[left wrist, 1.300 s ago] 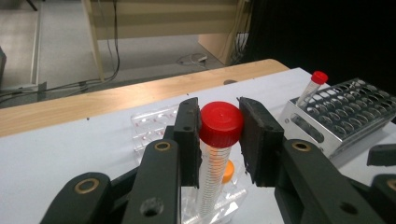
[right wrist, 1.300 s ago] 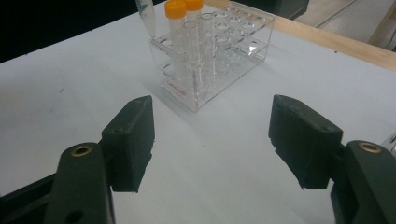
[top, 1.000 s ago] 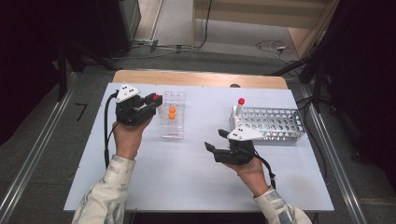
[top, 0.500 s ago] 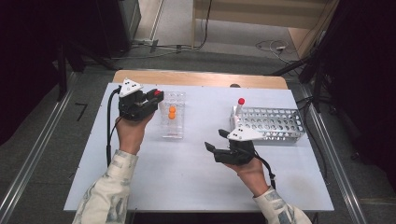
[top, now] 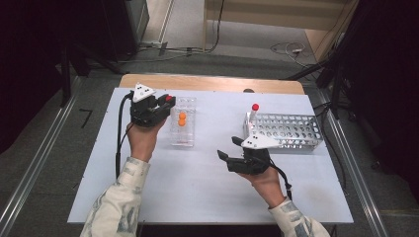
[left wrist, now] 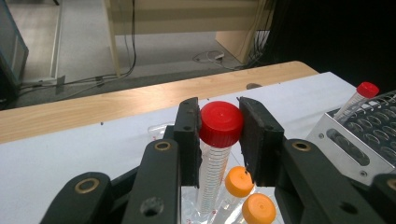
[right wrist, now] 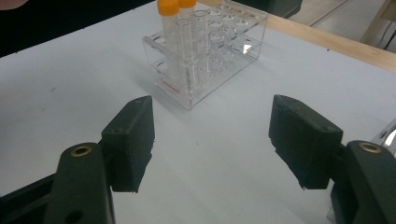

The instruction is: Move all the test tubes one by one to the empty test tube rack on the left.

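Jaws, left: closed on a red-capped tube [left wrist: 215,140], the pads pressing its cap from both sides; the tube hangs upright between them.
Jaws, right: wide apart, with bare table between them and nothing held.
Left gripper [top: 165,104]: in the high view at about 10 o'clock on the table, held in the person's left hand [top: 142,140], its tip at the left edge of the clear rack.
Held tube: clear with printed marks, its lower end just above the clear rack [top: 183,129], at 11 o'clock from the two orange caps in the left gripper view.
Clear rack: stands at about 11 o'clock on the white table [top: 197,197]; two orange-capped tubes [right wrist: 177,32] stand upright in it, side by side.
Right gripper [top: 228,154]: at about 4 o'clock on the table, low over the surface, pointing toward 9 o'clock, well apart from the clear rack.
Metal rack [top: 291,131]: at 2 o'clock on the table, just beyond the right gripper; one red-capped tube [top: 253,114] stands tilted in its left end.
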### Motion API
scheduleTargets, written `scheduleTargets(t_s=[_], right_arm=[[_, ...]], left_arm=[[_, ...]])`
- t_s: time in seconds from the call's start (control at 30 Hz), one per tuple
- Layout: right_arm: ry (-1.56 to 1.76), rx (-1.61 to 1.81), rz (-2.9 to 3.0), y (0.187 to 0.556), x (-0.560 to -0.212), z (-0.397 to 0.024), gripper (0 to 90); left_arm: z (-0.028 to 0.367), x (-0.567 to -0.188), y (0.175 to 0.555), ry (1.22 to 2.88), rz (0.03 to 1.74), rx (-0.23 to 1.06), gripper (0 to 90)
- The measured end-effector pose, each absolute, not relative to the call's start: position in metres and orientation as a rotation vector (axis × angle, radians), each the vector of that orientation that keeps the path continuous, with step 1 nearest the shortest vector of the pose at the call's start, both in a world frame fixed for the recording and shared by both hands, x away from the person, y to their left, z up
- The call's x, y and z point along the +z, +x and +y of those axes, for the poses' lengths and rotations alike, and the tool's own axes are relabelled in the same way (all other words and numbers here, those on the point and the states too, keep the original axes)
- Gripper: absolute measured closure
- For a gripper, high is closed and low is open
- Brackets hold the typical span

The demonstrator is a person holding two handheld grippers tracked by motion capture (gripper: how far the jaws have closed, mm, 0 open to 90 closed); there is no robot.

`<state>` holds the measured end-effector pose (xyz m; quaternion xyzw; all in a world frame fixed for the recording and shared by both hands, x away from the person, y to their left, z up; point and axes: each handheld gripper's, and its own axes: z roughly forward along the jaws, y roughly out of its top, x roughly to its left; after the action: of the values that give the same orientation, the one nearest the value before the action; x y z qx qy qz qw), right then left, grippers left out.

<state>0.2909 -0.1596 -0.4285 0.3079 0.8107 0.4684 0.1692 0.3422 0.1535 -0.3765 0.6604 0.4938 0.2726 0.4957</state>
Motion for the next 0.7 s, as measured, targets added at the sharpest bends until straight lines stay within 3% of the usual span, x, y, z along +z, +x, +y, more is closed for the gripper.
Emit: scheduleTargets(t_s=[0.7], right_arm=[[0.882,1.325,2.317,0.291,-0.43,-0.158,27.7]], left_arm=[[0.143,-0.411,0.344,1.673,1.237,0.675,69.9]])
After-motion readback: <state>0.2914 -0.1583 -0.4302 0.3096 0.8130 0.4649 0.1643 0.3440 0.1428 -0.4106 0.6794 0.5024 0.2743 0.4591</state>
